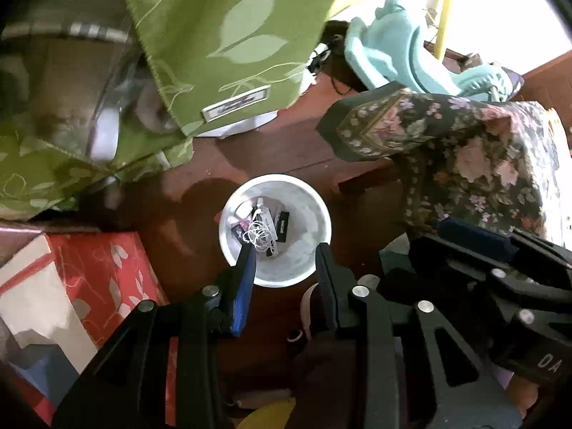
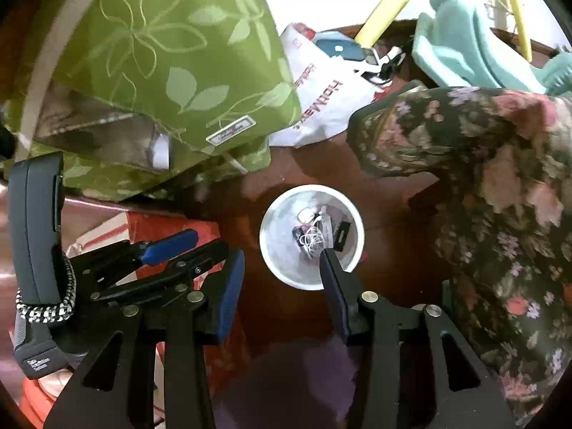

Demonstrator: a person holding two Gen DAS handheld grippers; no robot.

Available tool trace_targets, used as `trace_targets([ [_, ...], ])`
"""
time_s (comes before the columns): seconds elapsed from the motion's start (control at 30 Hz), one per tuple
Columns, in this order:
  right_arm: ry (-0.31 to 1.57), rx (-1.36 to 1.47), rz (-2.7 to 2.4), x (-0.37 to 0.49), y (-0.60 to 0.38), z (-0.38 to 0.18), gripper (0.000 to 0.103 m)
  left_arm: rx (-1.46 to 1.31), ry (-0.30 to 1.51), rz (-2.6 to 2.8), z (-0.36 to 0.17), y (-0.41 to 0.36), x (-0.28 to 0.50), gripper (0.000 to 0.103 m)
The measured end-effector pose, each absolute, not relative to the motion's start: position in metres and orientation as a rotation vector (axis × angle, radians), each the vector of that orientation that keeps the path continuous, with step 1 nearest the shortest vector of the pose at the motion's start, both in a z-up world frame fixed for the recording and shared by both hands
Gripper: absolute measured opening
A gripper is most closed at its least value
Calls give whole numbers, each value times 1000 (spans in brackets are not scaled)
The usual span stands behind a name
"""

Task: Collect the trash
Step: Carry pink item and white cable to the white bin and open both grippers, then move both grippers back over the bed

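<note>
Wood floor (image 1: 250, 157), white bin (image 1: 307, 200) w/ cords, small trash, both hand-held grippers (image 1: 284, 250) (image 2: 282, 261) apart, empty

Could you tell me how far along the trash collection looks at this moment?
Done: the white bin on the floor already holds a tangled white cord and some small dark items. In hand: nothing; the left gripper and right gripper hang over the bin with fingers apart and empty. Left: a white plastic bag lies by the green cushion; whether it is trash is unclear.
</note>
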State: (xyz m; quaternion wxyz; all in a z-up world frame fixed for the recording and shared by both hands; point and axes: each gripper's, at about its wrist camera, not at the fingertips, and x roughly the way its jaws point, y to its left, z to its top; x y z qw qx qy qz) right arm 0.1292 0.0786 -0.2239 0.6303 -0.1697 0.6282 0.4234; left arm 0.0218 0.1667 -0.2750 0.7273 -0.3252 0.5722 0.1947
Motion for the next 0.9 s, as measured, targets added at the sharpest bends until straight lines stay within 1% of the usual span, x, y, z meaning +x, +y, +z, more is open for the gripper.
trace_targets([
  [0.23,1278,-367,925,136,44,-179,40,-626,1208,380,-239,137,36,33],
  [0.43,1085,-357,874,135,4,-130,40,-522,1106,336,-191,99,52,33],
  [0.63,922,-281,765,142,-52,-89,40,-442,990,268,-137,57,70,33],
  [0.8,843,-218,688,162,-105,-65,40,-350,914,205,-97,18,93,33],
  [0.9,825,-187,644,176,-136,-56,40,-348,895,150,-85,0,111,33],
])
